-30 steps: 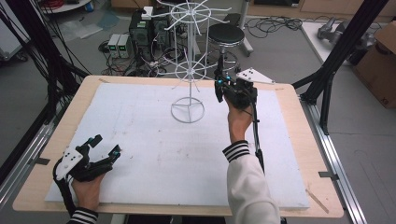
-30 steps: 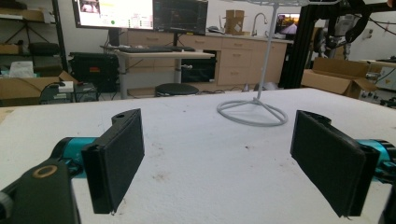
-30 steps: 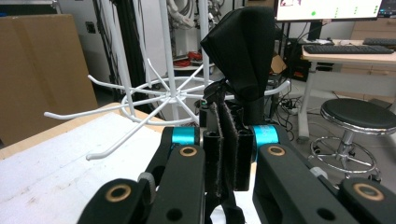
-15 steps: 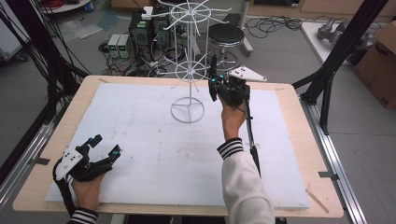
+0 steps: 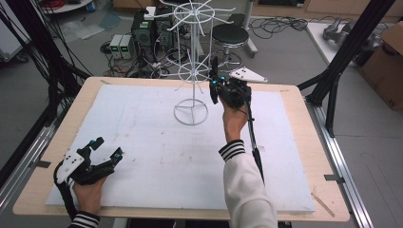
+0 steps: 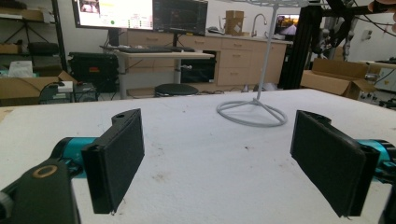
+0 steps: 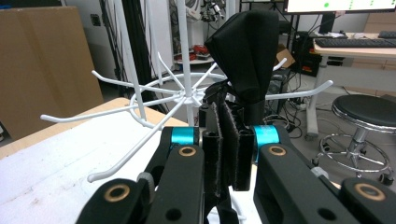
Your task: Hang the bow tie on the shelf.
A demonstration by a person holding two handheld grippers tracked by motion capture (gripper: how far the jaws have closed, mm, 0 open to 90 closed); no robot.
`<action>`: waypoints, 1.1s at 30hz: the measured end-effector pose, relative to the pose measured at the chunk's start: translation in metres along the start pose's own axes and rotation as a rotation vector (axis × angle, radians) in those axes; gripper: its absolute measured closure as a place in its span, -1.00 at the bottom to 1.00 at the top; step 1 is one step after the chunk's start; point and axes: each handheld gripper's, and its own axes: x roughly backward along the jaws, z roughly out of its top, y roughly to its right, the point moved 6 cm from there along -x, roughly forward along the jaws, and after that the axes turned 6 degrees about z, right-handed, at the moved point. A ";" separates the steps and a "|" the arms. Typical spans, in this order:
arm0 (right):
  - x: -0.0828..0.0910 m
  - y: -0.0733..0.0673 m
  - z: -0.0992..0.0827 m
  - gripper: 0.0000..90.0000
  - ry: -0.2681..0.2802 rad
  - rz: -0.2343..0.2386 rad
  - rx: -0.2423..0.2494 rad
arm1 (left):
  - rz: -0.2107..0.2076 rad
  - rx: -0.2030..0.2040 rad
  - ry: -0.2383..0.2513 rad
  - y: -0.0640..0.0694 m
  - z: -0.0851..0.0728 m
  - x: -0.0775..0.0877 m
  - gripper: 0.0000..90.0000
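Beside the white rack (image 7: 187, 95), the right hand-held gripper (image 7: 229, 144) holds black cloth (image 7: 245, 51) upright.

the wire rack (image 5: 191, 71) stands on the white mat (image 5: 157, 156) toward the table's (image 5: 304, 142) far edge. the right gripper (image 5: 215, 88) sits just right of the rack, level with its lower ring, pinching a piece of cloth (image 7: 245, 56). the left gripper (image 5: 105, 148) rests on the mat's near left corner, well apart.
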 end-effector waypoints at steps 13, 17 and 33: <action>0.003 0.000 0.003 0.56 0.010 -0.014 0.005 | 0.001 0.001 0.000 0.000 0.000 0.000 -0.61; 0.006 -0.002 0.006 0.43 0.020 -0.010 0.016 | 0.001 0.001 -0.002 0.000 0.000 0.000 -0.61; 0.045 -0.021 0.013 -0.75 0.066 0.004 0.026 | 0.007 0.014 -0.009 -0.001 0.000 -0.001 -0.61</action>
